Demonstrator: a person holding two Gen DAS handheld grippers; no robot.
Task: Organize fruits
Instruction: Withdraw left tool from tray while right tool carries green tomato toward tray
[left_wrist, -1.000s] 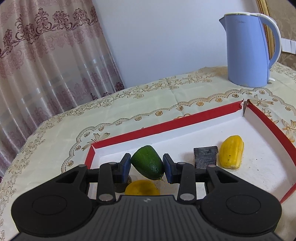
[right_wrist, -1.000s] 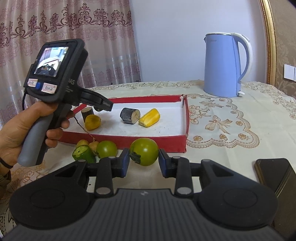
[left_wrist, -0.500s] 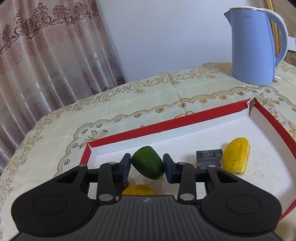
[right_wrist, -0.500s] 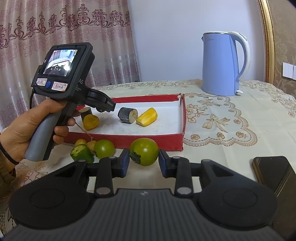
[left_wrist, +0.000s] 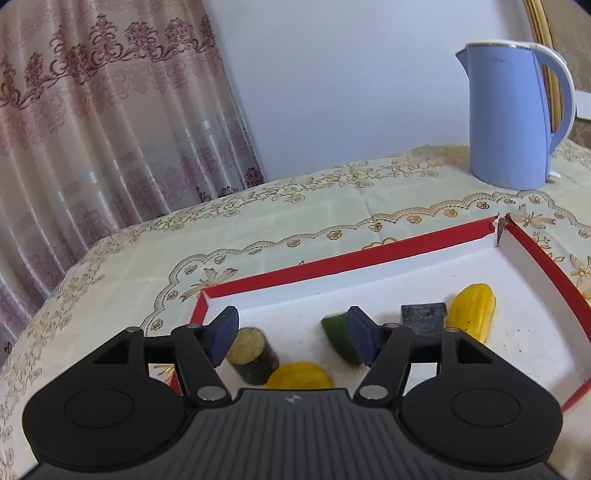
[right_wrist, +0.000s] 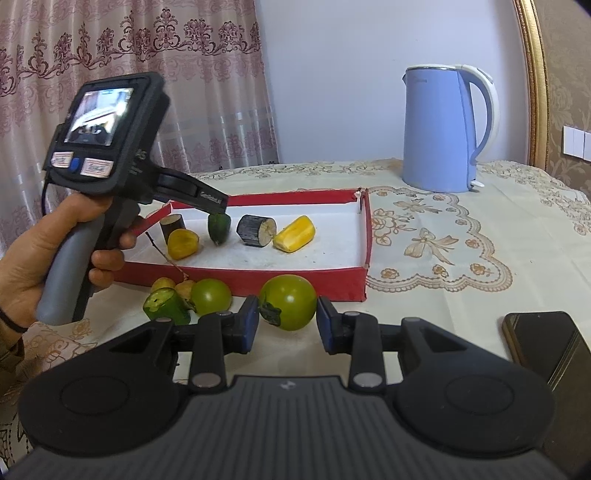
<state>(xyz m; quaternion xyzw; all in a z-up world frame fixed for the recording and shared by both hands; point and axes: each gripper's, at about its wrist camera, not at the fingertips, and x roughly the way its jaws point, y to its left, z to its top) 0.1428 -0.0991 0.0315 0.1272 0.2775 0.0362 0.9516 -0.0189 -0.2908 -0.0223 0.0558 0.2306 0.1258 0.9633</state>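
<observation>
Fruits sit in our red tray (right_wrist: 306, 280): a green piece (right_wrist: 219, 228) rests on the white floor between a yellow fruit (right_wrist: 183, 243) and a dark stub (right_wrist: 256, 230), with a yellow wedge (right_wrist: 295, 239) beyond. Our left gripper (left_wrist: 291, 332) is spread wide above the tray, its right pad just beside the green piece (left_wrist: 338, 338). Our right gripper (right_wrist: 286, 325) stands apart around a green tomato (right_wrist: 288, 307) on the tablecloth (right_wrist: 443, 258), neither pad clearly touching it.

We see a pale blue-white wall (right_wrist: 332, 74), pink patterned curtains (left_wrist: 92, 129) at left, a gilt frame (right_wrist: 532, 92) at right, and a cream embroidered tablecloth (left_wrist: 295, 214) in soft daylight.
</observation>
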